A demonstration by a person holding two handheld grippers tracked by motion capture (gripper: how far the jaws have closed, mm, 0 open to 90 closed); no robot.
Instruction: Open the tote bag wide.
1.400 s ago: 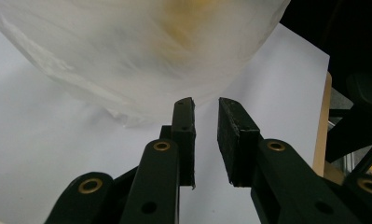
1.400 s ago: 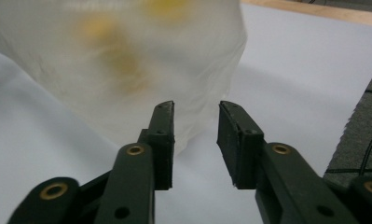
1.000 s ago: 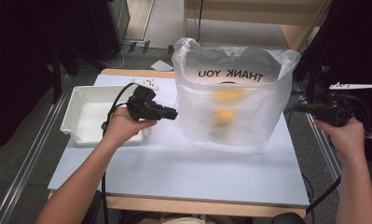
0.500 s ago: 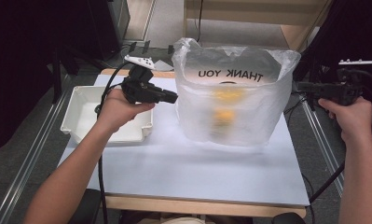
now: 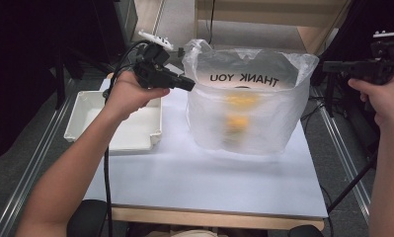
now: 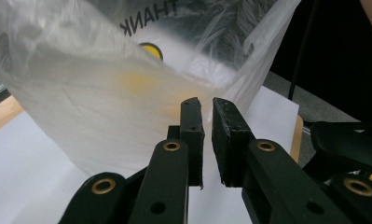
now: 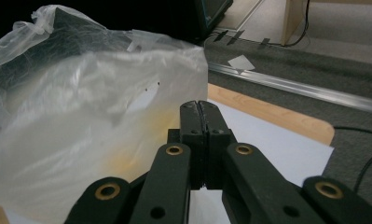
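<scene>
- Hovering left tool just beside plastic bag rim, jaws slightly parted, gripping nothing.
- Holding right tool beside bag's other side, jaws closed, empty.

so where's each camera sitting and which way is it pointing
High view: above the person's side, facing forward and down on the table; both forearms, left gripper, right gripper.
Left gripper view: on the left gripper, facing the plastic bag; jaws slightly apart.
Right gripper view: on the right gripper, facing the bag's other side; jaws together.
All share the bag.
</scene>
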